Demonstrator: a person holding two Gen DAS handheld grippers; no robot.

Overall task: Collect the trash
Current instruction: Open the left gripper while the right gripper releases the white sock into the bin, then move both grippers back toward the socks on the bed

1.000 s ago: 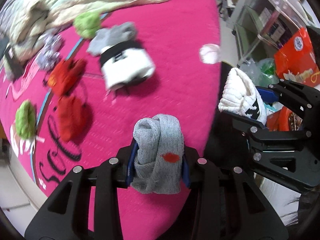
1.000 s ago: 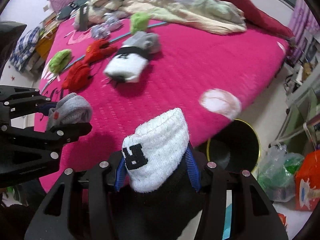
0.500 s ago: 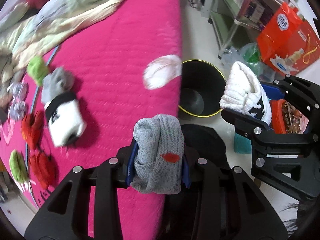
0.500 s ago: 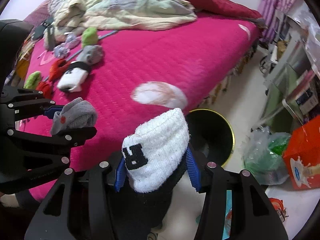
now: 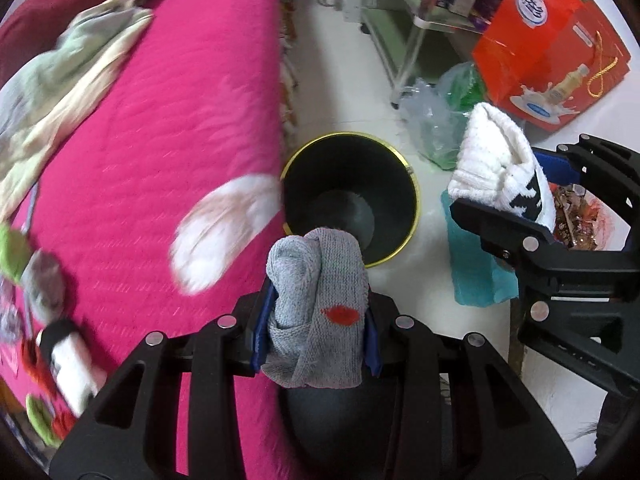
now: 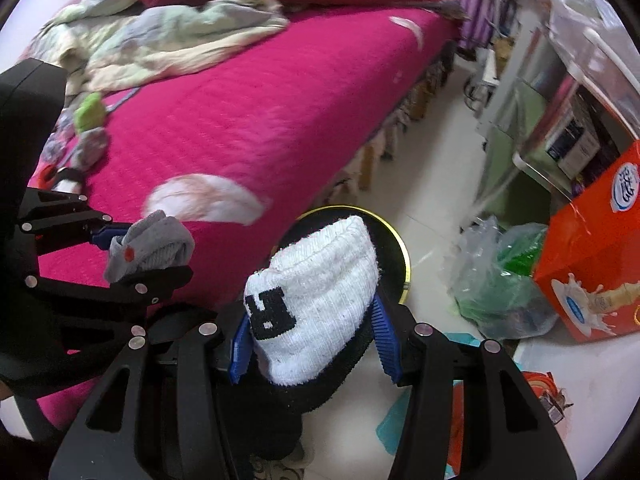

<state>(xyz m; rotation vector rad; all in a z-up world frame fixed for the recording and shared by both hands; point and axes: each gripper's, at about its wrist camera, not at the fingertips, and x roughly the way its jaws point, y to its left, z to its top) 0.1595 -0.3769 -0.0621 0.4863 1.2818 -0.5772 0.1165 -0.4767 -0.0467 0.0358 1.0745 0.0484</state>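
Note:
My left gripper (image 5: pixel 318 320) is shut on a rolled grey sock (image 5: pixel 316 288) with a red mark; it also shows in the right wrist view (image 6: pixel 148 248). My right gripper (image 6: pixel 314 332) is shut on a white and black sock (image 6: pixel 320 300), seen too in the left wrist view (image 5: pixel 500 176). A black trash bin with a yellow rim (image 5: pixel 352 196) stands on the floor by the bed, just ahead of both grippers; in the right wrist view its rim (image 6: pixel 400 248) shows behind the white sock.
A pink bed (image 5: pixel 140 160) lies to the left with a crumpled blanket (image 6: pixel 160 40) and more rolled socks (image 5: pixel 40 288). An orange bag (image 5: pixel 548 40), plastic bags (image 5: pixel 440 120) and a shelf (image 6: pixel 560 100) stand to the right.
Both grippers have swung right, away from the bed, with their socks still held. The trash bin has come into view and now sits just in front of them.

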